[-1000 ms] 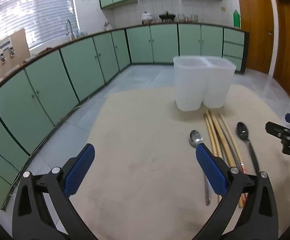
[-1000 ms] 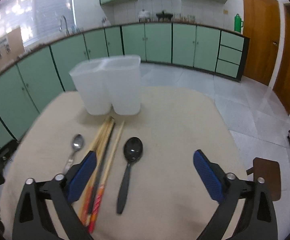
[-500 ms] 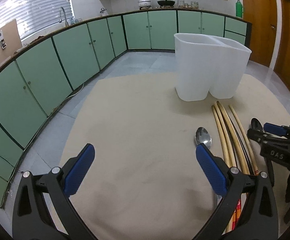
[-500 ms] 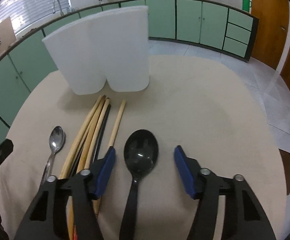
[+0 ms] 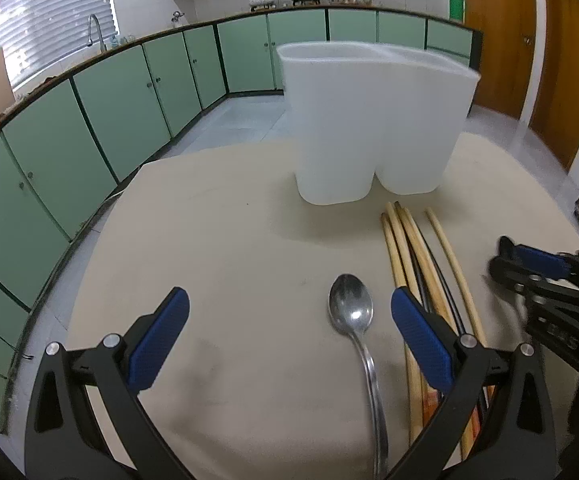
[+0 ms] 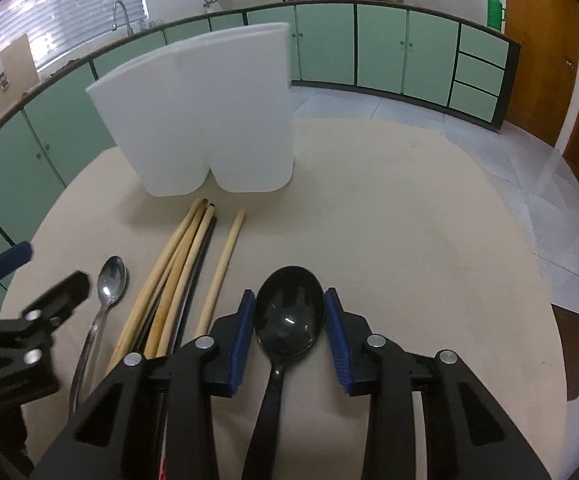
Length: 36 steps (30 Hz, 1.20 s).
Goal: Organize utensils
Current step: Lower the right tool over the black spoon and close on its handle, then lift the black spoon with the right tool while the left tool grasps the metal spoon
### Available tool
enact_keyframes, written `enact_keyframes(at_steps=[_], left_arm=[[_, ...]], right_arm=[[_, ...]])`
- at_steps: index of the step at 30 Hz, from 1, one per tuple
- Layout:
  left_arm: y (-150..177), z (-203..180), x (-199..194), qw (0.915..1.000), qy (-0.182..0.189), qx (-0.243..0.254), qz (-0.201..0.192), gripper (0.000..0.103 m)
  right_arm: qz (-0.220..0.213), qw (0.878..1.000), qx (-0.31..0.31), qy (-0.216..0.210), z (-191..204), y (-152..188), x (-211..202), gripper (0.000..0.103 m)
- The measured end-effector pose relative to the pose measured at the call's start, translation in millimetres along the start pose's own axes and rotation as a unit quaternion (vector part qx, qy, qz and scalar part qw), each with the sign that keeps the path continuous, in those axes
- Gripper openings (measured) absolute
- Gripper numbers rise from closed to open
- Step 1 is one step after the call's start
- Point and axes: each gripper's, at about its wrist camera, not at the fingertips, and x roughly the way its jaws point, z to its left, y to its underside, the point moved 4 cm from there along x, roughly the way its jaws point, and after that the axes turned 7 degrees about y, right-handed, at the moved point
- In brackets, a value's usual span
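A black plastic spoon [image 6: 289, 312] lies on the beige table. My right gripper [image 6: 290, 332] has closed on its bowl, with a blue pad against each side. A metal spoon [image 5: 350, 310] [image 6: 110, 280] lies left of several chopsticks [image 5: 413, 248] [image 6: 185, 252]. My left gripper [image 5: 289, 336] is open, low over the table, with the metal spoon's bowl between its fingers nearer the right one. A white two-compartment holder [image 5: 369, 120] [image 6: 209, 120] stands upright behind the utensils.
The beige table [image 5: 217, 240] ends at a rounded edge on the left, above a tiled floor. Green cabinets [image 5: 129, 112] run along the back. The right gripper shows at the right edge of the left wrist view [image 5: 537, 276].
Both grippers moved forward and down towards the utensils. The right gripper narrowed from wide open until its pads met the black spoon's bowl. The left gripper stayed open.
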Motion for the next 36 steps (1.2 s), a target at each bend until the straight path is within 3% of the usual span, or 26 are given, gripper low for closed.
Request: enact_keyframes(at_steps=[10, 18, 19, 21, 25, 26, 32, 36], left_arm=[[3.7, -6.1, 28.6, 0.9987, -0.013, 0.009, 0.049, 0.098], [9.5, 3.2, 28.8, 0.9985, 0.02, -0.015, 0.048, 0.097], [9.7, 3.9, 28.8, 0.9983, 0.026, -0.018, 0.048, 0.094], [10.5, 2.1, 26.4, 0.9975, 0.05, -0.025, 0.042, 0.072], [10.6, -9.7, 20.1, 0.9968, 0.074, -0.011, 0.03, 0.04], [10.4, -11.8, 19.2, 0.9961, 0.084, -0.009, 0.027, 0.027], [8.0, -17.6, 9.5, 0.9918, 0.127, -0.009, -0.001, 0.027], [3.4, -13.4, -3.9, 0.9902, 0.134, -0.003, -0.036, 0.027]], right_arm=[[0.007, 1.0, -0.002, -0.008, -3.0, 4.0, 5.6, 0.035], [0.009, 1.0, -0.012, -0.009, 0.1, 1.6, 9.0, 0.036], [0.009, 1.0, -0.019, -0.004, 2.0, 0.9, 9.5, 0.035], [0.008, 1.0, -0.027, 0.001, 4.5, 0.4, 10.1, 0.035], [0.002, 1.0, -0.031, 0.001, 7.6, 1.9, 10.0, 0.035], [0.0, 1.0, -0.028, -0.001, 7.5, 2.3, 9.9, 0.034], [-0.032, 0.999, -0.013, -0.017, 3.9, 1.0, 0.8, 0.034], [-0.072, 0.997, -0.013, -0.024, 0.7, -7.8, -13.2, 0.034]])
